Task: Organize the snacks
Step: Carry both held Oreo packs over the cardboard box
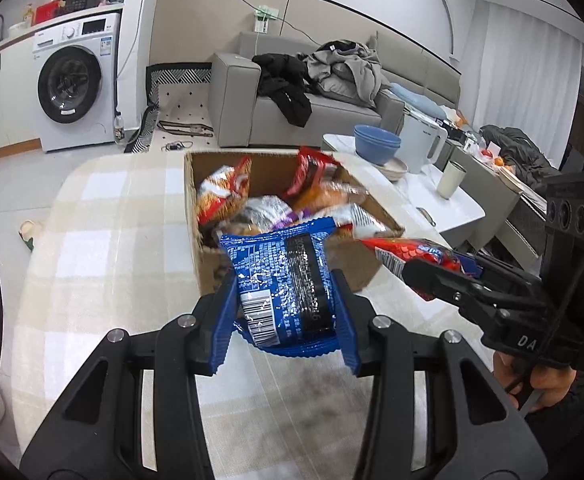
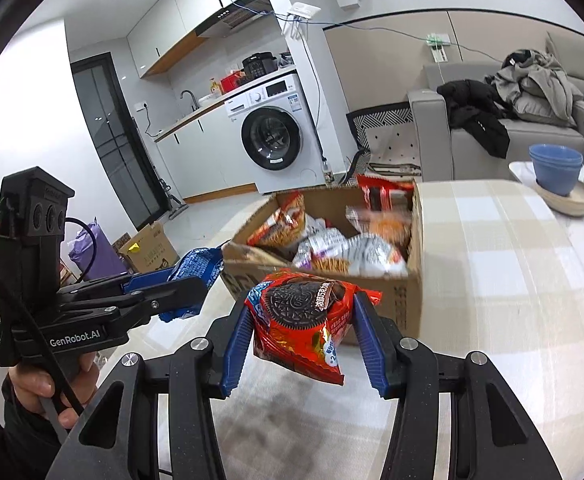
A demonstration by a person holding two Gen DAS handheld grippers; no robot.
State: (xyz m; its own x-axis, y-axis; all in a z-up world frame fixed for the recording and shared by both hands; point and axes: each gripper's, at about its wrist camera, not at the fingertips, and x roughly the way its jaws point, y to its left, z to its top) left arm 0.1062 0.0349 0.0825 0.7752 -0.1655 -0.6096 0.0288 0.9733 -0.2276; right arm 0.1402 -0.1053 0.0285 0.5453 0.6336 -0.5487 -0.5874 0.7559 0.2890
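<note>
Checked cream tablecloth point(image 1: 104, 240) under open brown cardboard box point(image 2: 407, 296): left gripper point(image 1: 286, 300) pinches crinkly blue foil packet point(image 1: 284, 280), right gripper point(image 2: 301, 334) clamps red Oreo packet point(image 2: 303, 320); slick foil may slip short of box.

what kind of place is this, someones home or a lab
Most likely a small lived-in apartment, not a lab: a washing machine sits under a kitchen counter with a sink tap, and a grey sofa is piled with clothes. The cardboard box of snacks stands on a checked tablecloth.
</note>
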